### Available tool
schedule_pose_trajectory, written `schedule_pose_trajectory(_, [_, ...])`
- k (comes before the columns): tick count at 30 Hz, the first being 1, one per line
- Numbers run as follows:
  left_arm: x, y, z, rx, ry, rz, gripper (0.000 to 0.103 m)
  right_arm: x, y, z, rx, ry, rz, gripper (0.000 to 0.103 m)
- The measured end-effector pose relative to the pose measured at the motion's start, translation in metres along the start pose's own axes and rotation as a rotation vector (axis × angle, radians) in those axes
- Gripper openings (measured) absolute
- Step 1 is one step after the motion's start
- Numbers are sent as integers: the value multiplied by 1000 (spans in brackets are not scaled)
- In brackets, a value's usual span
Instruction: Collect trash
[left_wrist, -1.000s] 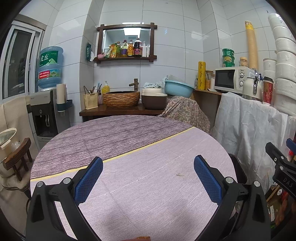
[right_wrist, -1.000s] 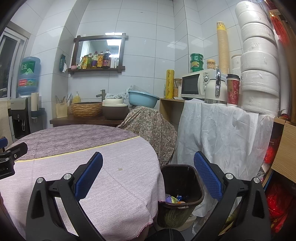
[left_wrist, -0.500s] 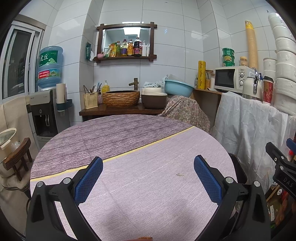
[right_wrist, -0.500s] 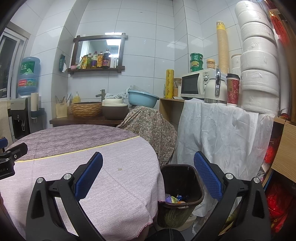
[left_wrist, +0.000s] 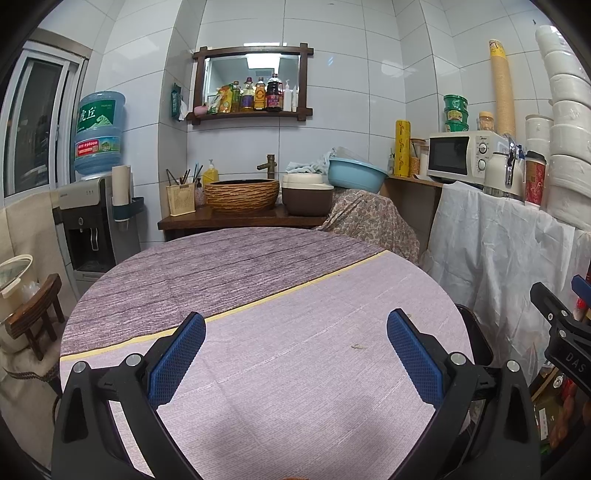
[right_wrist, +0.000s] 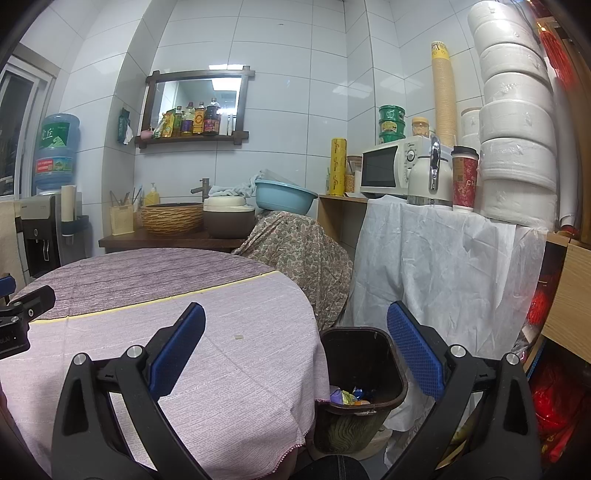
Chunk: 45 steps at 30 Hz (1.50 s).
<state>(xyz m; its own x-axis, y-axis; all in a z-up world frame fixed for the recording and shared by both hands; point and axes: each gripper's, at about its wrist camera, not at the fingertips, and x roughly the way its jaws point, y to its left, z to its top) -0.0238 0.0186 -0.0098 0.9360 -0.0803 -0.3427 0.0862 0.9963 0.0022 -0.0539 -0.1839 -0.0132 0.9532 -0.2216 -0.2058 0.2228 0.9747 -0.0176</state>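
Observation:
A round table (left_wrist: 258, 295) with a purple cloth fills the left wrist view. My left gripper (left_wrist: 295, 347) is open and empty above its near part. A small crumb (left_wrist: 356, 346) lies on the cloth between the fingers; it also shows in the right wrist view (right_wrist: 239, 336). My right gripper (right_wrist: 295, 347) is open and empty, over the table's right edge (right_wrist: 317, 332). A dark brown trash bin (right_wrist: 360, 369) stands on the floor beside the table, with coloured wrappers (right_wrist: 347, 397) inside. Its rim (left_wrist: 476, 332) shows in the left wrist view.
A white-draped counter (right_wrist: 443, 258) with a microwave (right_wrist: 388, 171), jug and paper rolls stands right of the bin. A patterned cloth heap (right_wrist: 299, 251) sits behind the table. A wooden sink shelf (left_wrist: 240, 218) and a water dispenser (left_wrist: 96, 206) lie at the back left.

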Motion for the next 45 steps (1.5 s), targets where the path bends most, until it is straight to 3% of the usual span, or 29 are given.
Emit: schedule_pose_trajectory(45, [1,2,1,-8,13,2,98,0,0,-1,3,0,-1,97])
